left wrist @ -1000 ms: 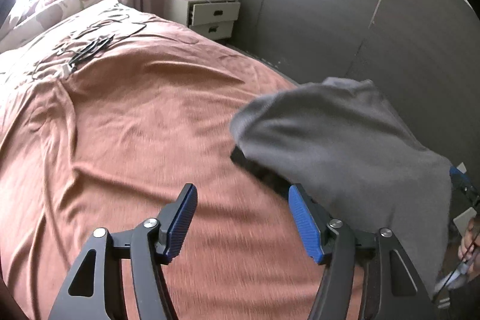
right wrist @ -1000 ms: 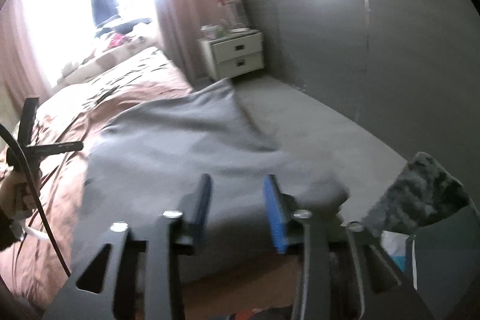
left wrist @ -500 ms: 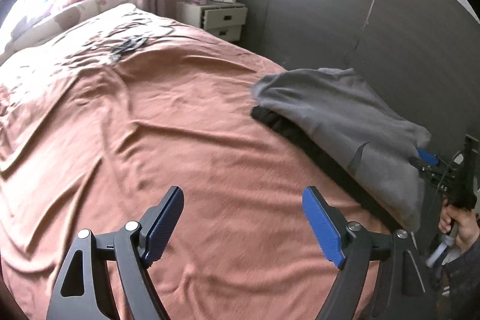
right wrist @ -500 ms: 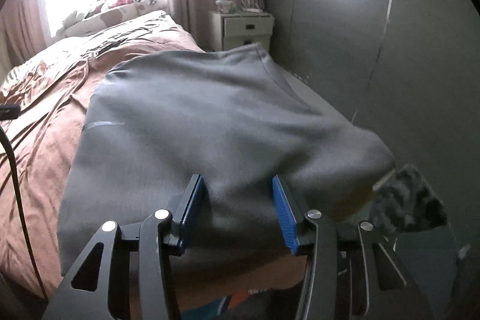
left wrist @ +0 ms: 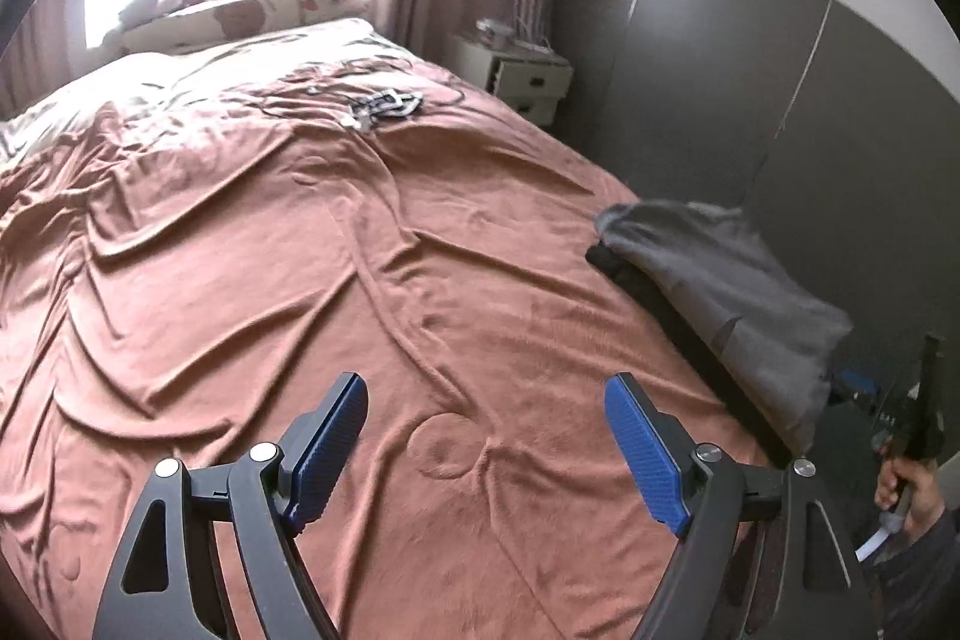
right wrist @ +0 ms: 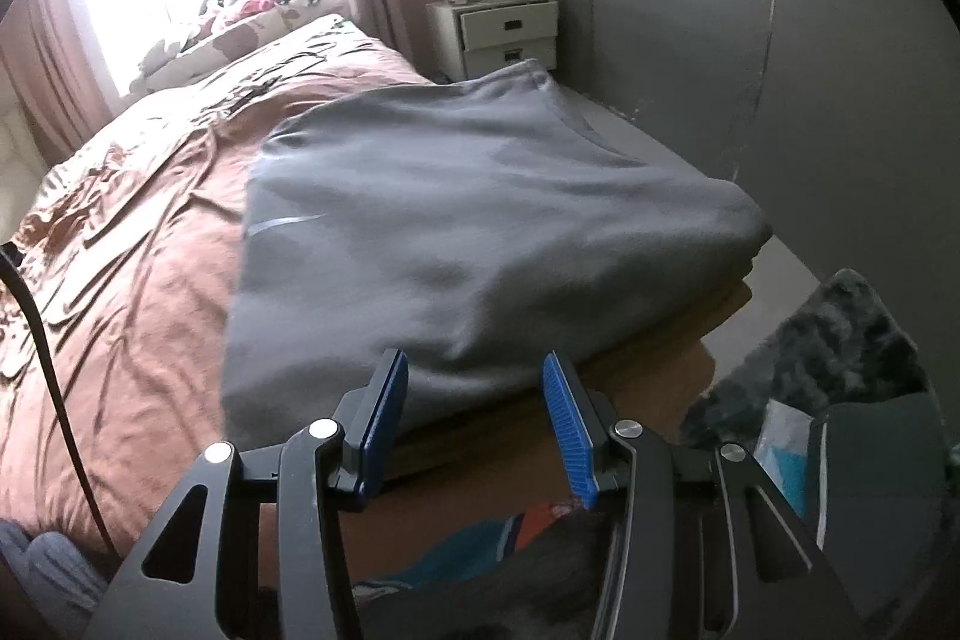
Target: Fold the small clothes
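Observation:
A folded grey garment (left wrist: 720,280) lies at the right edge of the bed, on top of a dark folded piece (left wrist: 678,322). My left gripper (left wrist: 485,388) hovers open over the bare brown bedspread (left wrist: 270,250), well left of the garment, with nothing between its fingers. In the right wrist view the same grey garment (right wrist: 468,196) fills the middle. My right gripper (right wrist: 474,361) sits at its near edge. Its jaws are opening, and the cloth's hem hangs between the blue pads without being pinched.
A white nightstand (left wrist: 522,79) stands beyond the bed by the dark wall. Cables (left wrist: 384,106) lie on the far bedspread, pillows and toys by the window. A hand (left wrist: 912,484) holds the right gripper off the bed's corner. A dark fuzzy rug (right wrist: 840,340) lies on the floor.
My left gripper has pulled back and up from the grey garment, and its jaws have spread wider. The garment has settled flat on the bed edge. My right gripper stays at its near hem.

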Tool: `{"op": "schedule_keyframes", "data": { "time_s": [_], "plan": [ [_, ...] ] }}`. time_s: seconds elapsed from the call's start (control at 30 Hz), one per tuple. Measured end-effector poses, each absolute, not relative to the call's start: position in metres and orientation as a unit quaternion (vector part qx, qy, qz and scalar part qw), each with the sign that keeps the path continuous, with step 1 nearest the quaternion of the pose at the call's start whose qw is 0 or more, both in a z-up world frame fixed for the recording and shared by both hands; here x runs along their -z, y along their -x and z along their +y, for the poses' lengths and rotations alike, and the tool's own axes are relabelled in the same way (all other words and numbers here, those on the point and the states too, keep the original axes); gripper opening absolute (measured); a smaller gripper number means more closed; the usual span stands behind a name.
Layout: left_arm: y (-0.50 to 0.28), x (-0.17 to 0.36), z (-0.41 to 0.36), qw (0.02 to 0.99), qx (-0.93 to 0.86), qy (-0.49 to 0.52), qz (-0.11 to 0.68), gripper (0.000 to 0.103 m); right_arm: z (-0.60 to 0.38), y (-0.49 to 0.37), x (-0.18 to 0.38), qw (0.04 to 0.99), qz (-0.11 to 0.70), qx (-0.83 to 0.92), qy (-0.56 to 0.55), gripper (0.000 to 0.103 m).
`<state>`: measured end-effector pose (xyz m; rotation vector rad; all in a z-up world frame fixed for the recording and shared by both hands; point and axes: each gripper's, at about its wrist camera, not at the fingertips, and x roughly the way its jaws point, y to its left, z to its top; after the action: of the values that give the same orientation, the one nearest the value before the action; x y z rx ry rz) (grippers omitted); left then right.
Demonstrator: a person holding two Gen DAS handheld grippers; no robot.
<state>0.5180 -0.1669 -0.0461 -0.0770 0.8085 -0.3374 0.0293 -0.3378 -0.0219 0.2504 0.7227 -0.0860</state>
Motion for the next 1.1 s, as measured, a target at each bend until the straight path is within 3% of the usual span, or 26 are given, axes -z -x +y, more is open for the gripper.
{"op": "schedule_keyframes", "data": {
  "time_s": [0.17,0.33,0.4,0.47,1.1],
  "plan": [
    [-0.504,0.042,-0.146,0.907,0.143,0.050,0.394,0.087,-0.330,-0.007,0.010,0.931,0.339,0.045,-0.130,0.081],
    [-0.486,0.027,-0.131,0.911,0.129,0.058,0.387,0.092,-0.319,0.020,-0.009,0.936,0.323,0.032,-0.135,0.087],
    [-0.474,0.017,-0.124,0.917,0.126,0.059,0.374,0.101,-0.313,0.033,-0.017,0.940,0.313,0.028,-0.133,0.096],
    [-0.466,0.012,-0.120,0.920,0.125,0.056,0.367,0.103,-0.307,0.045,-0.025,0.944,0.304,0.026,-0.130,0.103],
    [-0.353,-0.029,-0.073,0.939,0.157,0.054,0.302,0.103,-0.263,0.129,-0.076,0.952,0.274,0.015,-0.135,0.103]
  ]
}}
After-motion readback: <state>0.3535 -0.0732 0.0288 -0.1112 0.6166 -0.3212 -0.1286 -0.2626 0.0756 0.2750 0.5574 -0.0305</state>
